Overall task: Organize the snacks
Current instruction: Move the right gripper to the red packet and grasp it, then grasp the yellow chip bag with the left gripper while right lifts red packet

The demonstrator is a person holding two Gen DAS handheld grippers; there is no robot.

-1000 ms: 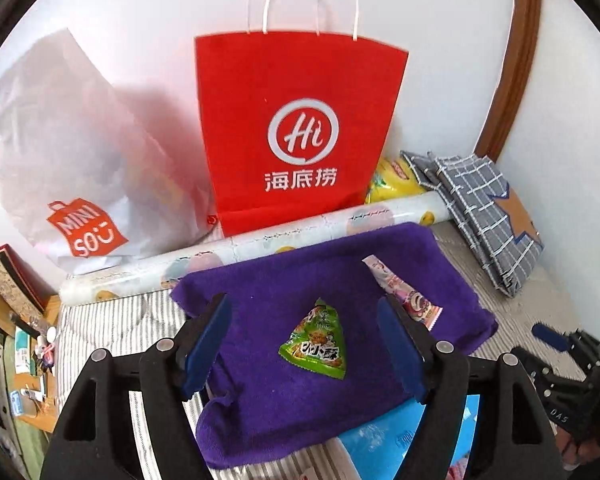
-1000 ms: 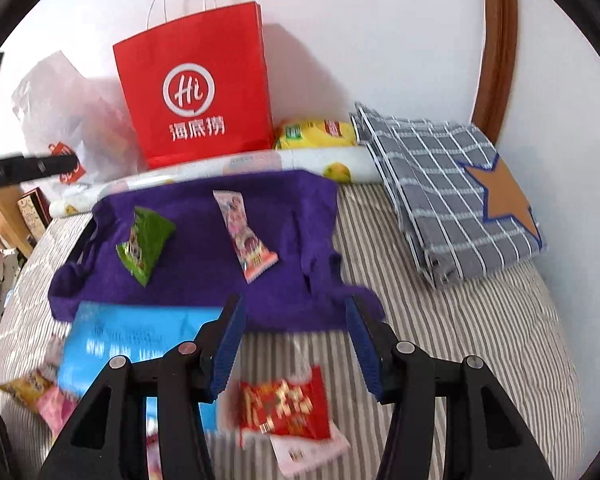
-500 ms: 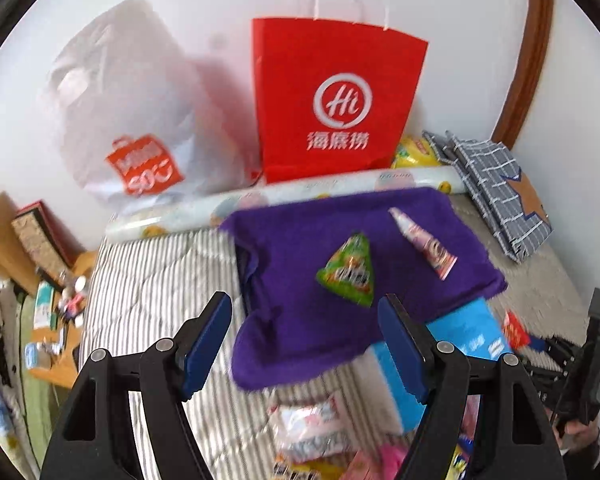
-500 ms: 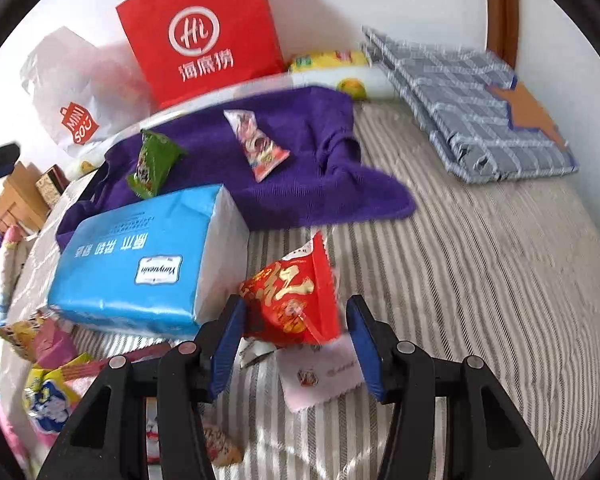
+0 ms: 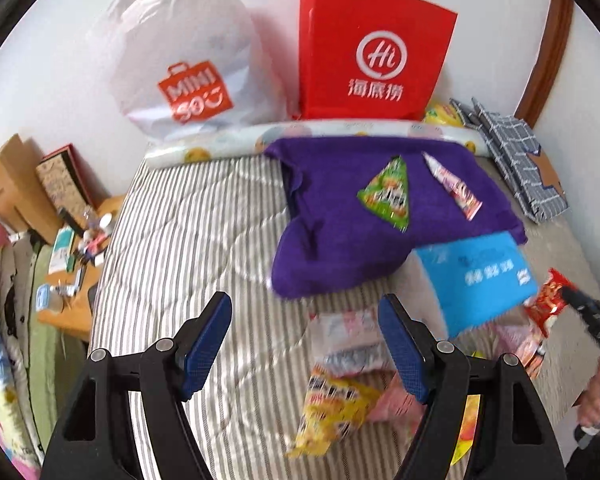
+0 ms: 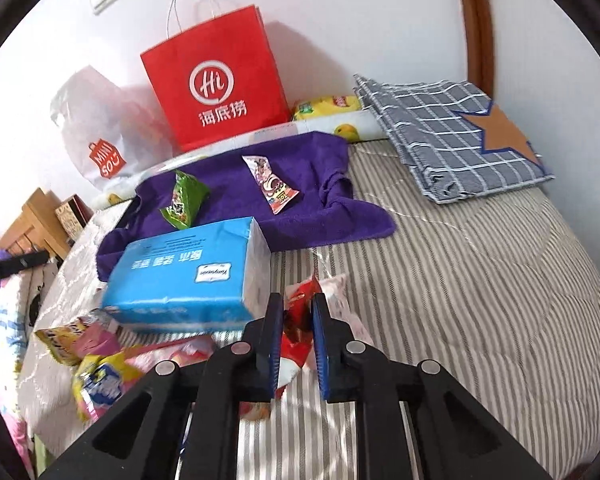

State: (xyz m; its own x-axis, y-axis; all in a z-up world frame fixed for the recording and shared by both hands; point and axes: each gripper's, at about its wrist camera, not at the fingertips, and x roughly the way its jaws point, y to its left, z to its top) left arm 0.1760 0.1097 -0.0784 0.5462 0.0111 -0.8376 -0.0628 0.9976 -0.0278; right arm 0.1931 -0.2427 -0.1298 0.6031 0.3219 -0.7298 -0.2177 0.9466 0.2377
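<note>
A purple towel (image 5: 340, 264) (image 6: 228, 192) lies on the striped bed. On it are a green triangular snack (image 5: 388, 192) (image 6: 184, 198) and a long pink snack (image 5: 454, 186) (image 6: 272, 188). My right gripper (image 6: 296, 312) is shut on a red snack packet (image 6: 296, 320), which also shows at the right edge of the left wrist view (image 5: 548, 300). My left gripper (image 5: 304, 332) is open and empty, above the bed near a pile of loose snacks (image 5: 340, 396) (image 6: 96, 364).
A blue tissue pack (image 6: 188, 272) (image 5: 476, 276) lies in front of the towel. A red paper bag (image 5: 372, 52) (image 6: 216, 80) and a white plastic bag (image 5: 188, 68) stand against the wall. A folded plaid cloth (image 6: 456, 132) lies at the right. The bed edge drops off at the left.
My right gripper has closed on the red snack packet. My left gripper has pulled back and left, bringing the loose snack pile into view.
</note>
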